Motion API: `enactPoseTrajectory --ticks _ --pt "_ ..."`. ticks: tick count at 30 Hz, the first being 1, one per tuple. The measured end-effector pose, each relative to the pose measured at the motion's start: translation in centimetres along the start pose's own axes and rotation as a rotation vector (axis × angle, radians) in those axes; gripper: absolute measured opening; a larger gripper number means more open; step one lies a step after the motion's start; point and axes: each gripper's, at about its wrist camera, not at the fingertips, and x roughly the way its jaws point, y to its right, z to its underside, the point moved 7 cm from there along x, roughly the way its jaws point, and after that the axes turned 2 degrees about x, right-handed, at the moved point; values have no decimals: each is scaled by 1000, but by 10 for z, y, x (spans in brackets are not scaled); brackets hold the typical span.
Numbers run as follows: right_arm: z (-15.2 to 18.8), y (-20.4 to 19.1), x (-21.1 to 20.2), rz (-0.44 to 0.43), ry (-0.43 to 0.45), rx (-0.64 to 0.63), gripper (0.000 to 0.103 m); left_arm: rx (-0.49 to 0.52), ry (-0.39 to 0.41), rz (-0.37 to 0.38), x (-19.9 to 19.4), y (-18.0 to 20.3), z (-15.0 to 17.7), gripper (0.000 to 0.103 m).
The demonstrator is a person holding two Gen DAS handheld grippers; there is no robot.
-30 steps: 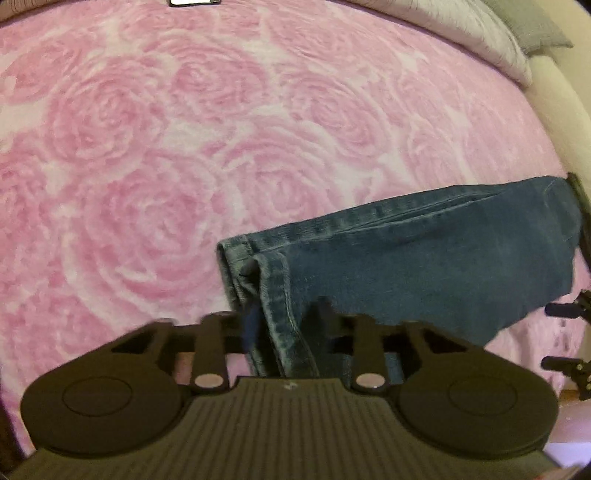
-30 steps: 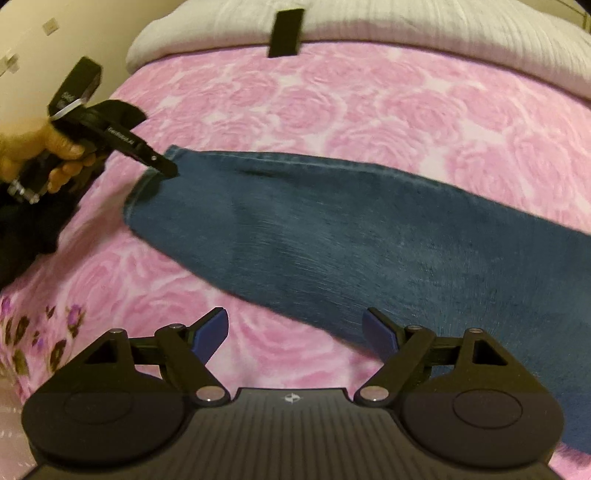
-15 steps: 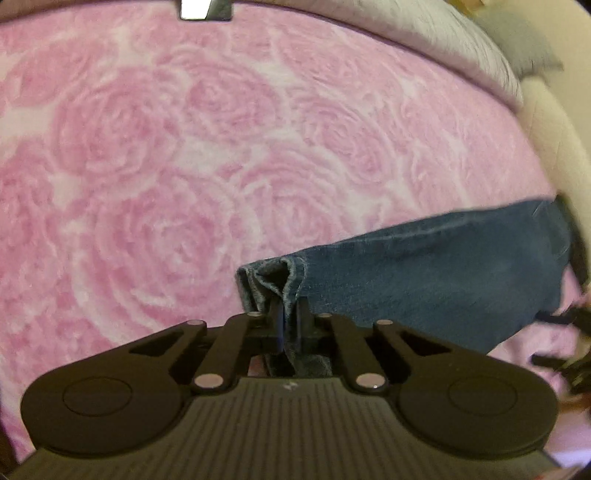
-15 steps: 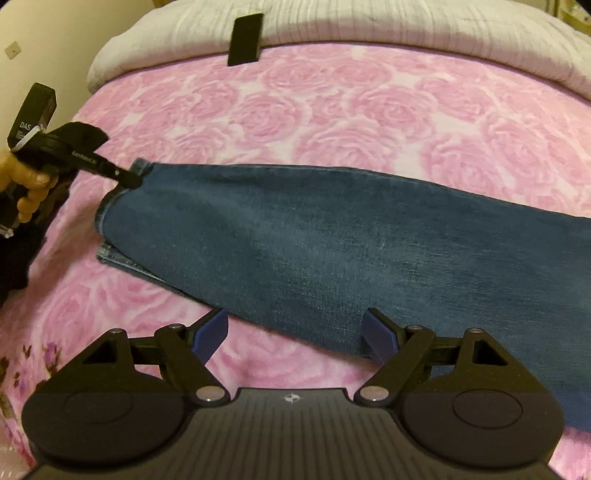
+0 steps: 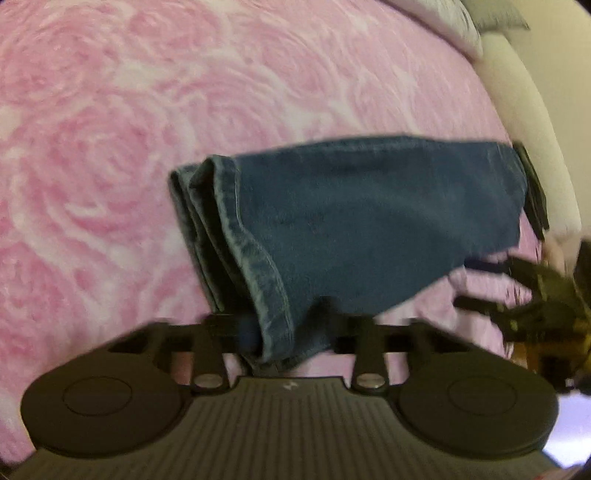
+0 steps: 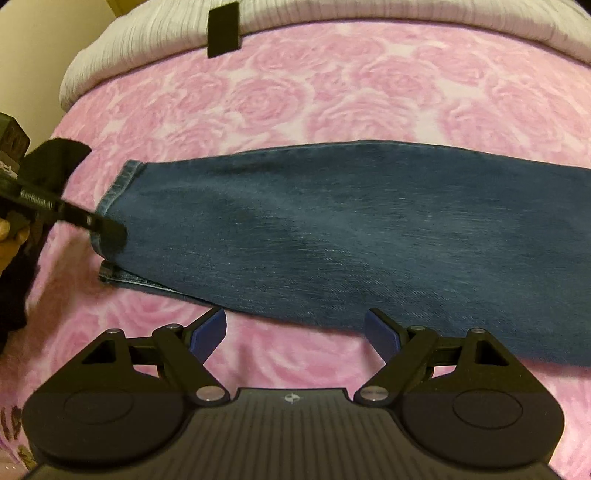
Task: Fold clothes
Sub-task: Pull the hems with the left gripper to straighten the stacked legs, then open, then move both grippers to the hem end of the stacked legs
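A pair of blue jeans lies folded lengthwise on the pink rose blanket. In the left wrist view the leg hems point at the camera, and my left gripper stands open with the near hem corner between its fingers. From the right wrist view the left gripper sits at the hem end of the jeans. My right gripper is open and empty, just short of the near edge of the jeans. It also shows blurred in the left wrist view.
A white ribbed pillow or bedcover runs along the far edge of the bed, with a black rectangular object on it. A pale wall or bed frame borders the bed on the right of the left wrist view.
My left gripper was shut on the hem half a second ago and has opened. The hem now lies flatter and spread out. The right gripper stays open near the jeans' edge.
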Motion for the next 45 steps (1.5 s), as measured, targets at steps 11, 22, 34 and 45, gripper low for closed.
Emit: enactPoseTrajectory --ticks 11,22,34,45 --pt "-3 6 0 20 -7 -12 84 -84 -28 -95 -11 -21 7 32" --pt "17 6 -10 19 -6 64 85 -124 47 -177 7 -44 -38 32" --pt "35 68 -50 184 88 226 88 -73 10 -252 15 -40 -52 32" --pt "55 166 -102 361 120 361 88 -125 61 -324 -28 9 -50 34"
